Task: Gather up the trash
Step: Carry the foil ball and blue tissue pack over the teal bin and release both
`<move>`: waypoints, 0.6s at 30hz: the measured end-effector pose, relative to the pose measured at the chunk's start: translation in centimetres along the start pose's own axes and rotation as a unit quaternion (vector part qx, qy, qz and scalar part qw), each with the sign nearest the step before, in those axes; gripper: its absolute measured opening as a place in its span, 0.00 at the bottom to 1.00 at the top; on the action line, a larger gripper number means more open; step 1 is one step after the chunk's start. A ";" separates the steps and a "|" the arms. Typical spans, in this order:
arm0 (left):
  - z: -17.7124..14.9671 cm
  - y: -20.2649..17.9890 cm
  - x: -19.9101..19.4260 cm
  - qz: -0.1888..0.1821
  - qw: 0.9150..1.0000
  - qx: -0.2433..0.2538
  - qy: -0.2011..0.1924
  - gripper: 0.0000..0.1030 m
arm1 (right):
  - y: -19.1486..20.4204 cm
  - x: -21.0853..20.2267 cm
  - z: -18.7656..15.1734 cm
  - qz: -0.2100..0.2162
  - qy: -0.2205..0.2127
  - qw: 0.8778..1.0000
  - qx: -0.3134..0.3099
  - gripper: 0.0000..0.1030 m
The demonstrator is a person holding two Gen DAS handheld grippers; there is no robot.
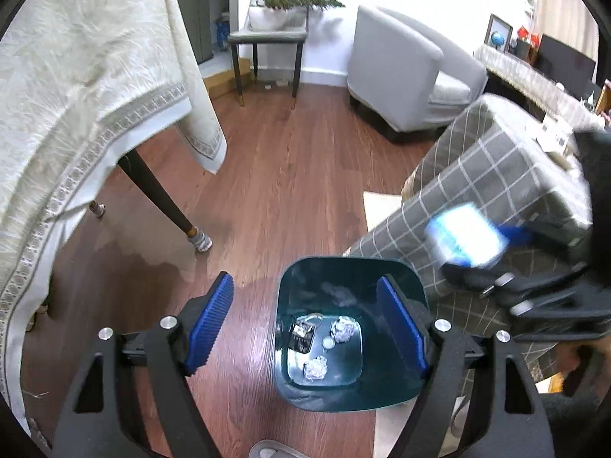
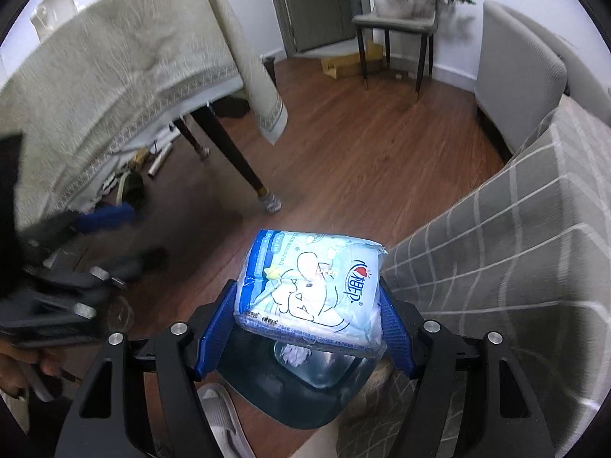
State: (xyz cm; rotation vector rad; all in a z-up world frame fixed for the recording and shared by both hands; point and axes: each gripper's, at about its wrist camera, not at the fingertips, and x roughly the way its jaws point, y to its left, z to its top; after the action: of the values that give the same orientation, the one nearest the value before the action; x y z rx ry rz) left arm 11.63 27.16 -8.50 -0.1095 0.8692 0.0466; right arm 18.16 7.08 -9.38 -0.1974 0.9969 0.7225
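A dark teal trash bin (image 1: 294, 278) stands on the wood floor. Inside lie two crumpled foil balls (image 1: 342, 329), a small dark packet (image 1: 301, 335) and a round cap. My left gripper (image 1: 305, 320) is open and empty, right above the bin. My right gripper (image 2: 305, 305) is shut on a light blue tissue pack (image 2: 309, 286) and holds it above the bin (image 2: 290, 400). In the left wrist view the pack (image 1: 467, 234) is blurred, up and right of the bin.
A table with a cream cloth (image 1: 76, 95) and dark legs (image 1: 160, 194) stands to the left. A grey checked sofa (image 1: 488, 175) is right beside the bin. A grey armchair (image 1: 401, 68) and a chair with a plant (image 1: 271, 26) stand at the back.
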 end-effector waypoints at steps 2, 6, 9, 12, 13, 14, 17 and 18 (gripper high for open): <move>0.3 0.0 -0.8 0.001 1.000 0.000 -0.011 0.78 | 0.2 0.9 -0.3 -0.001 0.011 1.000 -0.001 0.69; 1.1 -0.3 -3.0 -0.006 0.999 0.000 -0.040 0.78 | 0.5 2.8 -0.9 -0.003 0.036 0.999 -0.007 0.69; 1.8 -0.6 -4.2 -0.013 0.998 0.000 -0.057 0.78 | 0.6 3.7 -1.4 -0.010 0.050 0.999 -0.012 0.69; 2.2 -1.0 -5.3 -0.019 0.997 -0.001 -0.072 0.76 | 0.9 4.6 -1.8 -0.013 0.064 0.998 -0.019 0.69; 2.3 -1.1 -5.6 -0.021 0.997 -0.003 -0.075 0.75 | 1.1 4.9 -2.0 -0.013 0.069 0.997 -0.023 0.69; 2.5 -1.1 -5.9 -0.025 0.996 -0.006 -0.080 0.73 | 1.1 5.1 -2.2 -0.014 0.073 0.997 -0.026 0.69; 2.8 -1.4 -6.4 -0.032 0.996 -0.010 -0.087 0.70 | 1.4 5.8 -2.8 -0.018 0.086 0.996 -0.034 0.70; 3.0 -1.6 -6.6 -0.034 0.995 -0.010 -0.088 0.68 | 1.4 6.0 -3.0 -0.019 0.091 0.995 -0.035 0.70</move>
State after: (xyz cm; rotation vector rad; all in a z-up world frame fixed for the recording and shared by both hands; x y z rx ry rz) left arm 9.77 25.97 -1.43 -0.1511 0.6877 0.0005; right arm 17.20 9.51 -15.73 -0.3481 1.1380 0.7144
